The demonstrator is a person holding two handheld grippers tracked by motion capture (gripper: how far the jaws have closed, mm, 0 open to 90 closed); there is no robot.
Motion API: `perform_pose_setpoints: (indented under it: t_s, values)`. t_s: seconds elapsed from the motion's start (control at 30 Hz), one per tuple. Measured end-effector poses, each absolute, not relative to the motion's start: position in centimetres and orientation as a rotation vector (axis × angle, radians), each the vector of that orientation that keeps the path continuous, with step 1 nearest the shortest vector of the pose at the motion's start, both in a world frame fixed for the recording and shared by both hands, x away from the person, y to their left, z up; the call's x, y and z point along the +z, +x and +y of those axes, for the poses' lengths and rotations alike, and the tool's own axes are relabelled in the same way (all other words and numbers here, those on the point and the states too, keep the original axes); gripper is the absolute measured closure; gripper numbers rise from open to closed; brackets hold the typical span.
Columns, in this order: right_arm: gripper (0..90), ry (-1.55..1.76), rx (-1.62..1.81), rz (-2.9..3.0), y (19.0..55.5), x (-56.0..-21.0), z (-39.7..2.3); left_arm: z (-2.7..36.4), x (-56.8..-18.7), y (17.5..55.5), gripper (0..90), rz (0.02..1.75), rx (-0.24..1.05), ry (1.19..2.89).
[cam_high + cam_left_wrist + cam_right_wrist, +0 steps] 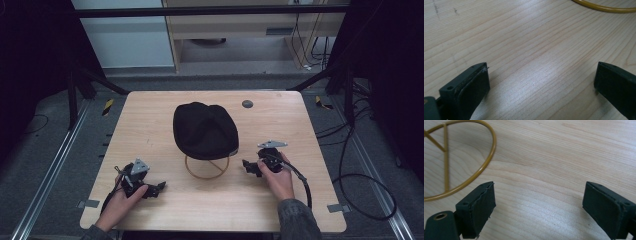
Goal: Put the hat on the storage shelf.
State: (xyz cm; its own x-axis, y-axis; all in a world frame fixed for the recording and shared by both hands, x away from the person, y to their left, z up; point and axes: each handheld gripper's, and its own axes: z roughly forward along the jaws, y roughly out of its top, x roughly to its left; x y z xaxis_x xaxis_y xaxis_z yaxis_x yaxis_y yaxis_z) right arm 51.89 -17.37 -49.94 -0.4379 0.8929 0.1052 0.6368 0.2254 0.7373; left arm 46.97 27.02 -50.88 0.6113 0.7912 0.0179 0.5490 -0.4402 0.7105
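On the near part of the table (150, 125), each hand holds a gripper low over the bare wood. The left gripper (159, 188) has its jaws spread wide with nothing between them; in its own view only wood grain lies between the pads, and a yellow arc of the ring (604, 8) crosses the top right corner. The right gripper (248, 166) is likewise spread and empty, pointing toward the table's middle; its view shows the ring (487, 157) just beside its left jaw, with thin spokes inside the hoop. Between the two grippers, the ring (200, 173) rests on the table as the base of a stand. A black cap (205, 130) sits on that stand, near the table's centre. A small grey disc (247, 104) lies beyond the cap.
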Motion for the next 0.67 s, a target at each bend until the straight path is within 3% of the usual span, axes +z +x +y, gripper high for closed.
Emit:
perform_pose_setpoints:
  t_s: [0.67]
  values:
    - [6.7, 1.391, 0.923, 2.12, 50.7, -51.1, -16.4, 27.0, -50.9, 47.0, 0.0, 1.044, 0.461, 2.163]
